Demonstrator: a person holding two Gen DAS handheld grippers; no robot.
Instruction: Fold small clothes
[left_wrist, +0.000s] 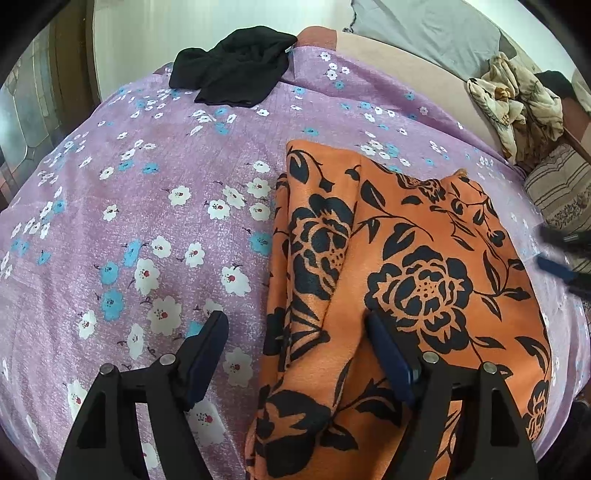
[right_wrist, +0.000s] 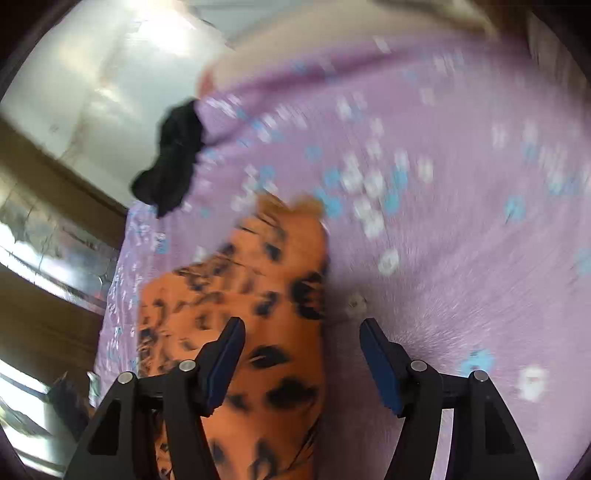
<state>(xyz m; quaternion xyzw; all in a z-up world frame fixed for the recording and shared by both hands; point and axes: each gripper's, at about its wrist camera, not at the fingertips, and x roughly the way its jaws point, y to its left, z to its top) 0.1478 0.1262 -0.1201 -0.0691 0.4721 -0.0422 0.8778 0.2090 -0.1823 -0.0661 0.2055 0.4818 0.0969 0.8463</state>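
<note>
An orange garment with black flower print (left_wrist: 406, 266) lies partly folded on the purple floral bedsheet (left_wrist: 129, 203). My left gripper (left_wrist: 295, 321) is open and empty, hovering over the garment's left edge. My right gripper (right_wrist: 301, 328) is open and empty, over the garment's right edge (right_wrist: 266, 295); that view is blurred. The right gripper's fingers (left_wrist: 561, 254) show at the right edge of the left wrist view. A crumpled black garment (left_wrist: 232, 70) lies at the far end of the bed, also in the right wrist view (right_wrist: 173, 155).
A beige patterned cloth bundle (left_wrist: 517, 103) and a striped pillow (left_wrist: 561, 192) lie at the far right. A grey cloth (left_wrist: 424, 29) sits beyond the bed. Wooden furniture and a window (right_wrist: 48, 258) stand past the bed's left side.
</note>
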